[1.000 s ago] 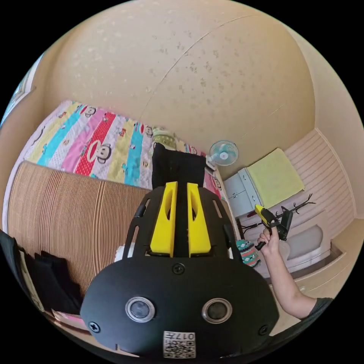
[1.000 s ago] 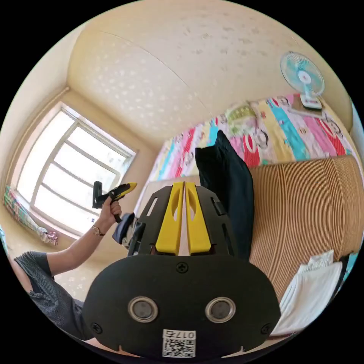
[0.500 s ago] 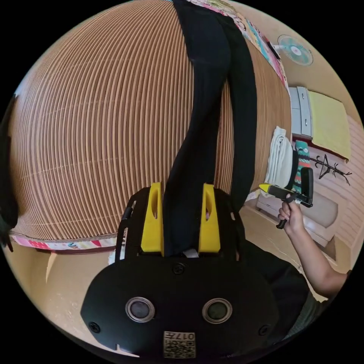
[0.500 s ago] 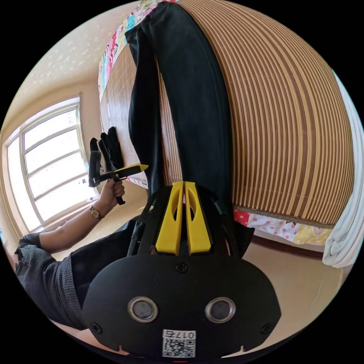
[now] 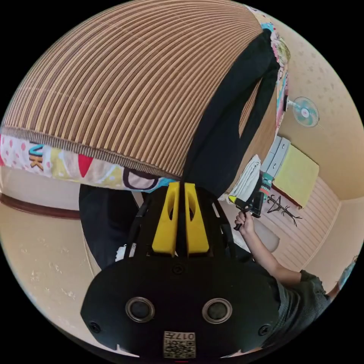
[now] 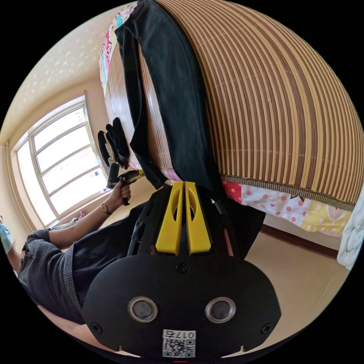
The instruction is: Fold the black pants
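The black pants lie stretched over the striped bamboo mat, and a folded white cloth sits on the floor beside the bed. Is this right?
Not quite. The white cloth lies on the bed, at the mat's edge, not on the floor; the left gripper view shows it. The pants do lie stretched over the mat.

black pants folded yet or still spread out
Spread out: the black pants lie full length across the striped mat, both legs showing, one end hanging over its edge.

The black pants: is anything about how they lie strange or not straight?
Yes. The black pants run along the striped mat, but the two legs are split apart, with mat showing between them. The near end hangs over the mat's edge by the right gripper. They are not yet flat.
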